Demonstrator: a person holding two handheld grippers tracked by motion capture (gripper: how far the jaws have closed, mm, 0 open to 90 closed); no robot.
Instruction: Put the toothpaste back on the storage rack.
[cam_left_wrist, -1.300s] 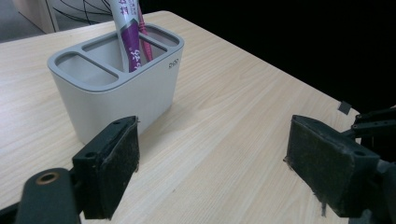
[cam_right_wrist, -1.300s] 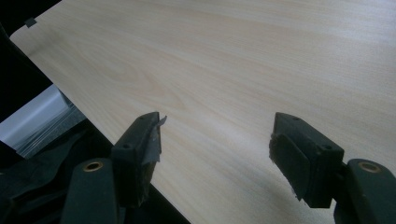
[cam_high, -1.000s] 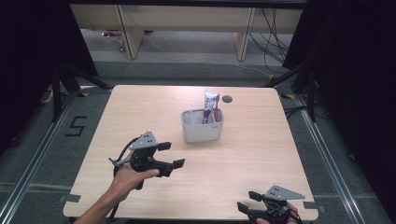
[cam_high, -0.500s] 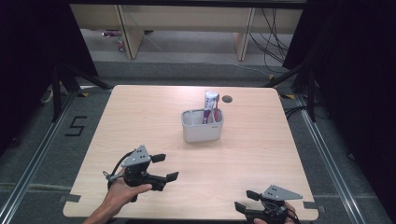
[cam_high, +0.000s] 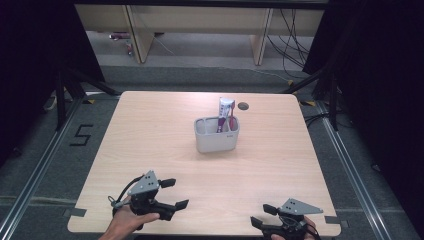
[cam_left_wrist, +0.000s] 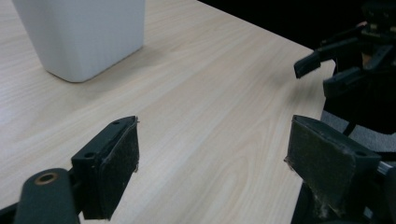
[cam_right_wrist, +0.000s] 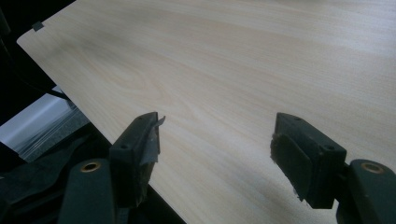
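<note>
The light wooden table (cam_high: 150, 130) is stretching away ahead of both grippers, bare on most of its top, with dark floor showing past its near edge. The white holder (cam_high: 216, 135) is standing upright near the table's middle, well ahead of both grippers, ahead and to the right of the left gripper (cam_high: 173, 194) and ahead and to the left of the right gripper (cam_high: 263, 215). A white tube (cam_high: 226, 107) and a pink-handled item, too small to identify, are sticking up out of its right compartment. A small dark round grommet (cam_high: 243, 106) is sitting beyond the holder near the far edge. The left gripper is hanging over the near-left part of the table, held in a hand (cam_high: 125, 222), its jaws standing wide apart with nothing between them; in the left gripper view the holder's ribbed wall (cam_left_wrist: 84, 32) is sitting ahead and to the left, with open wood in between, and the right gripper (cam_left_wrist: 327, 67) is showing off to the right at the table's edge. The right gripper is sitting at the near-right edge, jaws spread wide and empty, with bare wood lying ahead of it and a table corner (cam_right_wrist: 28, 35) off to its left.
</note>
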